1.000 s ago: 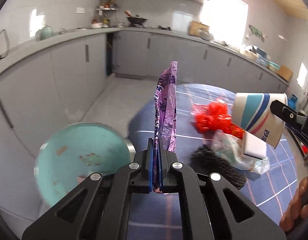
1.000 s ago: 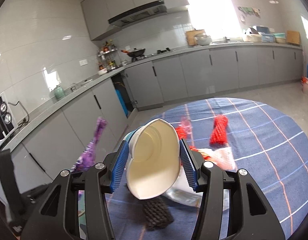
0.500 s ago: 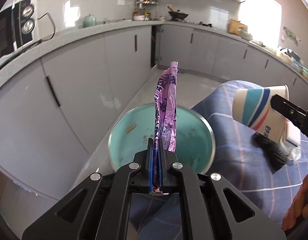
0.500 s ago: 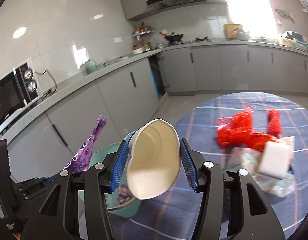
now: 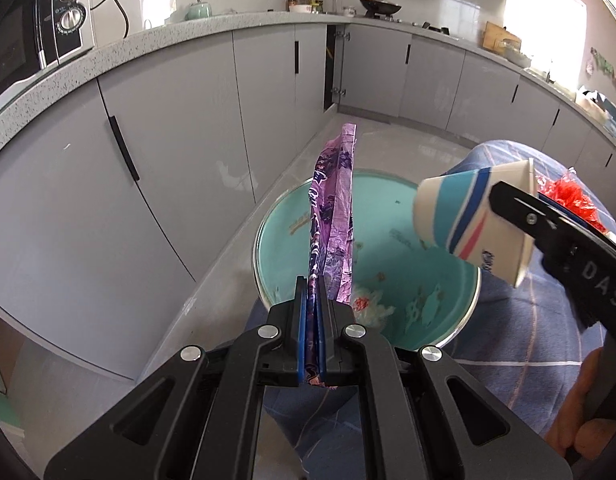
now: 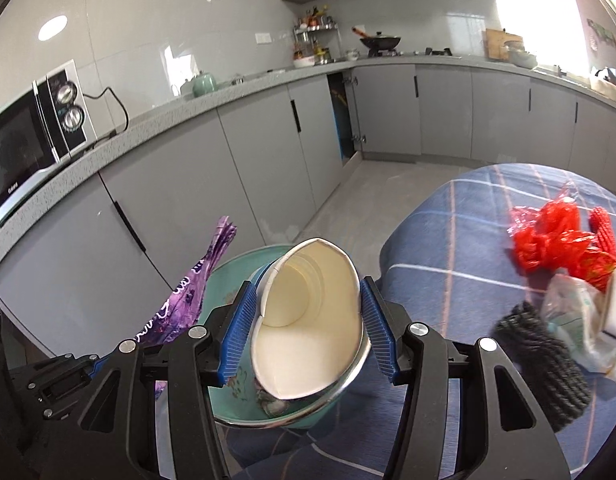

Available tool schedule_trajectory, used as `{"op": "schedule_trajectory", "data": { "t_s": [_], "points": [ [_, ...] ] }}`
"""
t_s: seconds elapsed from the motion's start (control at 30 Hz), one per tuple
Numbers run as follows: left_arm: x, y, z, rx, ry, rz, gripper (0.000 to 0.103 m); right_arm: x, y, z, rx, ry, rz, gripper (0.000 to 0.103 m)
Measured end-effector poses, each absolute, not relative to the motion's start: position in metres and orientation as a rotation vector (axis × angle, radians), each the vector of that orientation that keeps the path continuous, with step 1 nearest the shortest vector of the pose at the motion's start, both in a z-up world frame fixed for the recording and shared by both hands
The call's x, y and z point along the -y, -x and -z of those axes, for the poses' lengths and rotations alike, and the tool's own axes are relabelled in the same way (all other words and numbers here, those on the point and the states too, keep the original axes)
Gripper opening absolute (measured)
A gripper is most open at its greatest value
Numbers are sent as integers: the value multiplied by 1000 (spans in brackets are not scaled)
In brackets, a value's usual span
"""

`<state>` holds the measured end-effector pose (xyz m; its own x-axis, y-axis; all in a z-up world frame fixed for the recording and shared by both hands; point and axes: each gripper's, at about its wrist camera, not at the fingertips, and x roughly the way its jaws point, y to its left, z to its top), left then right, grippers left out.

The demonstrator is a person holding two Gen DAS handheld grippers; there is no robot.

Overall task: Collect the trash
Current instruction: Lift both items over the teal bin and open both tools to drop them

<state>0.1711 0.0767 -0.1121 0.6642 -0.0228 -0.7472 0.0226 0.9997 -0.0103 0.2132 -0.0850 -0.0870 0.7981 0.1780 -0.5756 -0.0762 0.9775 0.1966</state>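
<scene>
A microwave (image 6: 31, 136) sits on the left of the grey counter (image 6: 235, 88); farther along stand a teapot (image 6: 203, 82) and a wok (image 6: 380, 42).

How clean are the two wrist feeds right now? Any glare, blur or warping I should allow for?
Left wrist view: the window at upper right is blown out, fisheye bends the counter edge, and the purple wrapper and paper cup stay sharp. Right wrist view: the same window glare at upper right, round light reflections on the wall tiles, slight softness on the red bag, dark corners.
</scene>
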Motion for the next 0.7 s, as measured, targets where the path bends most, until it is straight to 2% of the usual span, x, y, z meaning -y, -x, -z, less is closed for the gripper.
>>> {"op": "schedule_trajectory", "data": {
  "t_s": [0.5,0.7],
  "points": [
    [-80,-180,131,-905,-10,6,6,69,-235,114,-692,-141,-147,59],
    [-82,-180,134,-916,-15,-3,11,69,-240,118,-695,-145,-160,64]
  ]
}}
